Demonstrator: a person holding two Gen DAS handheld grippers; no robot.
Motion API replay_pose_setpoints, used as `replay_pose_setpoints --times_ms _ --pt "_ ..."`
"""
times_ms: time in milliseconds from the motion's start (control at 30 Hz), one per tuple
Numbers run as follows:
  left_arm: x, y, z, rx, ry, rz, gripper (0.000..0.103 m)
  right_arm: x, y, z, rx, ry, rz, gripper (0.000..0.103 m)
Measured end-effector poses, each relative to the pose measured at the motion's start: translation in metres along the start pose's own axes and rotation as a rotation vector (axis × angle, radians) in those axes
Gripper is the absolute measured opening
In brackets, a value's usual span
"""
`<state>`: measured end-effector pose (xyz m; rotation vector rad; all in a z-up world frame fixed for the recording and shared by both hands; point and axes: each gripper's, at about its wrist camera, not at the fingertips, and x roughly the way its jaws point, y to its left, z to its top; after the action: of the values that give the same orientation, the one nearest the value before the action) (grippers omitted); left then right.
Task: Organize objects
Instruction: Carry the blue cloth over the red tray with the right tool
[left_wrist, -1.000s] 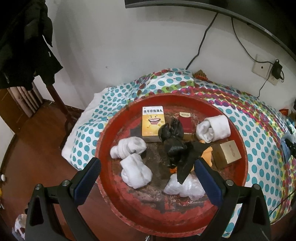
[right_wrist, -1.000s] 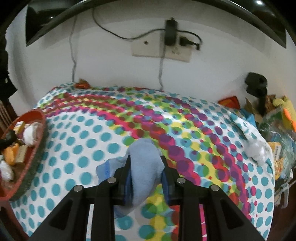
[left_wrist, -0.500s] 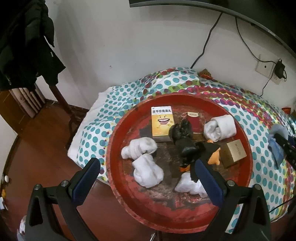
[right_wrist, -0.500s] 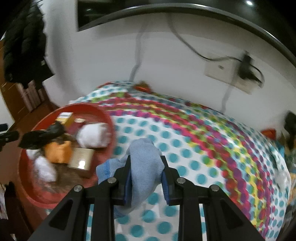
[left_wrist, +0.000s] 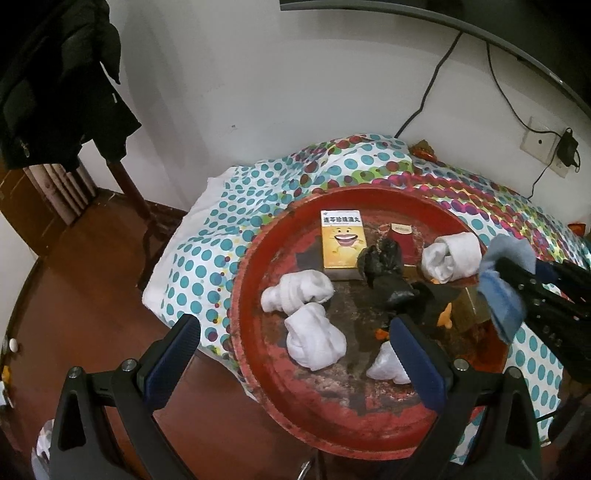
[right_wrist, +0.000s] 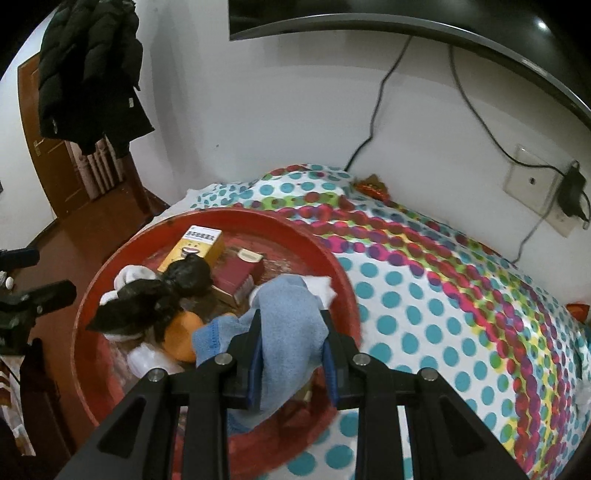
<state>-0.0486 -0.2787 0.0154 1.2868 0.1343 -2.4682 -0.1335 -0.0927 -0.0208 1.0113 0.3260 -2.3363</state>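
**Blue cloth over the red tray, five white bundles counted**

While the right gripper hangs above the near-right part of the red tray, its fingers are clamped on one light blue cloth, which droops between them and spills out to the left, clear of the tray's contents. From the left wrist view the same cloth shows at the tray's right rim, gripped by the dark fingers that reach in from the right edge.

The left gripper hovers over the tray's near-left side with its fingers spread wide apart and nothing between them.

The tray rests on a surface draped in a polka-dot cover. Inside it, counted from the left wrist view: four white rolled or bunched cloths, two at left, one at front centre, one at back right; one yellow box with a smiling face; one dark red box; one gold box, mostly hidden behind the right gripper; one black crumpled bag; one orange item, partly covered.
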Motion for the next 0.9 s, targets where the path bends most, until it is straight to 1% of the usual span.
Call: replay_pose_setpoints --times_ms 167,333,500,900 --pt "0.001 0.005 0.000 -0.015 0.010 -0.004 0.102 0.014 0.015 0.008 -0.016 0.020 0.001 0.027" --pt "0.004 0.007 0.000 -0.016 0.018 0.008 0.102 0.026 0.021 0.016 0.007 0.037 0.007 0.027" --pt "0.003 0.009 0.000 -0.016 0.017 0.001 0.102 0.035 0.024 0.021 0.038 0.046 0.026 0.027" --pt "0.005 0.013 0.000 -0.026 0.030 0.004 0.102 0.052 0.039 0.027 -0.009 0.058 -0.012 0.027"
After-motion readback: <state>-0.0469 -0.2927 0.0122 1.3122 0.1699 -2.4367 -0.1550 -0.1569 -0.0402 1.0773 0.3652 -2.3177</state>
